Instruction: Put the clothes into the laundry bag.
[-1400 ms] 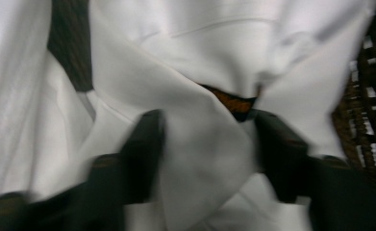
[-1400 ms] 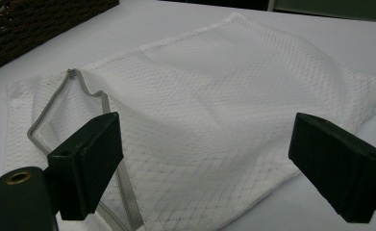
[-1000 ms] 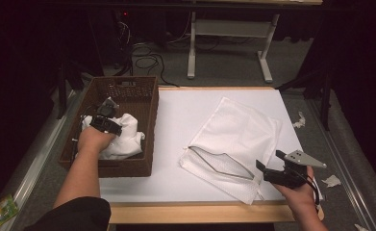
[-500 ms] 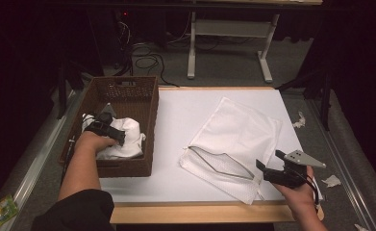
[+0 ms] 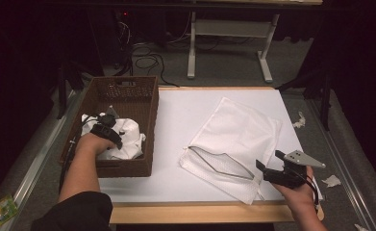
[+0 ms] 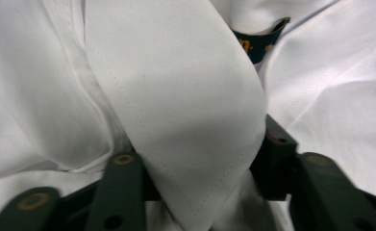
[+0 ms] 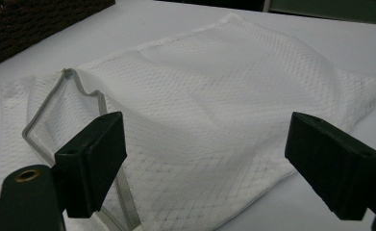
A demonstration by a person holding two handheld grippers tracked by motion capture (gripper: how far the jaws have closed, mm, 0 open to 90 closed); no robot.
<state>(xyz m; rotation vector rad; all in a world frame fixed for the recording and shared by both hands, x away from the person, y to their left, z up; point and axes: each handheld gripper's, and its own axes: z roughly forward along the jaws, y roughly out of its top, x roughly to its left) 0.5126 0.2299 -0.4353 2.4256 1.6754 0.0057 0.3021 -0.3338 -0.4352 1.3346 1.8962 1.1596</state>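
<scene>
High view: left gripper [image 5: 109,133] down in basket [image 5: 147,120], jaws just closed onto white cloth [image 5: 128,137]. Mesh bag [image 5: 243,134] on surface to the right, mouth toward right gripper [image 5: 267,169], held wide apart.

A: What sort of place is this?

B: A laboratory or recording room set up for handling trials. A wood-edged bench [image 5: 190,211] with a plain white top stands in a dark room on grey carpet [image 5: 224,62].

A: Which details show it?

B: Loose black cables [image 5: 147,60] lie on the floor behind the bench, beside the white metal legs of a second table [image 5: 191,48]. A small red indicator light [image 5: 125,14] glows on equipment in the dark at the back. Metal rails [image 5: 36,163] run along the bench's side, and black surroundings close off the space on both sides.
</scene>
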